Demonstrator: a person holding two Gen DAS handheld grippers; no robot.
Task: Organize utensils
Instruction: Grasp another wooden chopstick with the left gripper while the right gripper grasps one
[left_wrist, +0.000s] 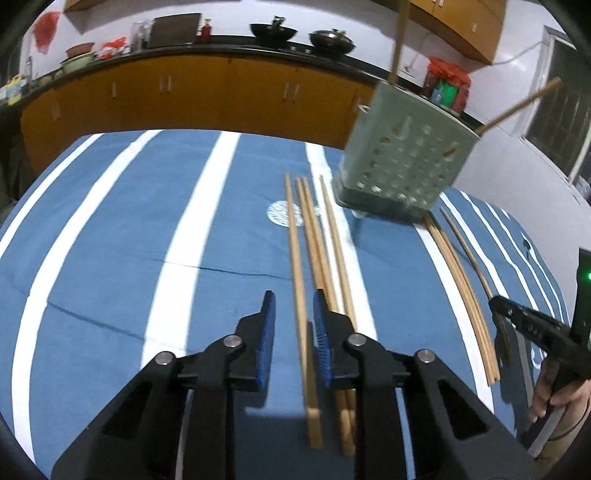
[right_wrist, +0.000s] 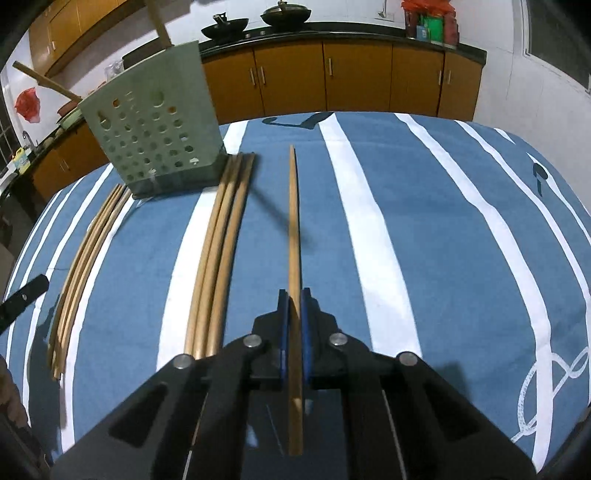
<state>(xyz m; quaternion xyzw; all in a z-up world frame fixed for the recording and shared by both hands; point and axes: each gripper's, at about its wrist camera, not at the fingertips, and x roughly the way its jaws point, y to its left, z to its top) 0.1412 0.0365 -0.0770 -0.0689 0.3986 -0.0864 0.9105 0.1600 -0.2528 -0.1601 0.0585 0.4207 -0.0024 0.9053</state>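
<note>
Right claw (right_wrist: 294, 295) pinches one chopstick (right_wrist: 294, 221), lifted for the perforated holder (right_wrist: 155, 140) near the desk's (right_wrist: 443, 221) far edge. Left claw (left_wrist: 294, 299), spread, straddles another chopstick (left_wrist: 299, 280).

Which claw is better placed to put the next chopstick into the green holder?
Right. The right claw is shut on one chopstick, while the left claw is open above chopsticks lying on the cloth.

The left gripper (left_wrist: 294, 306) hovers with jaws apart over one chopstick (left_wrist: 300, 295) on the striped tablecloth (left_wrist: 110, 240). More chopsticks (left_wrist: 328, 258) lie just beside it, near a green perforated holder (left_wrist: 402, 158).
</note>
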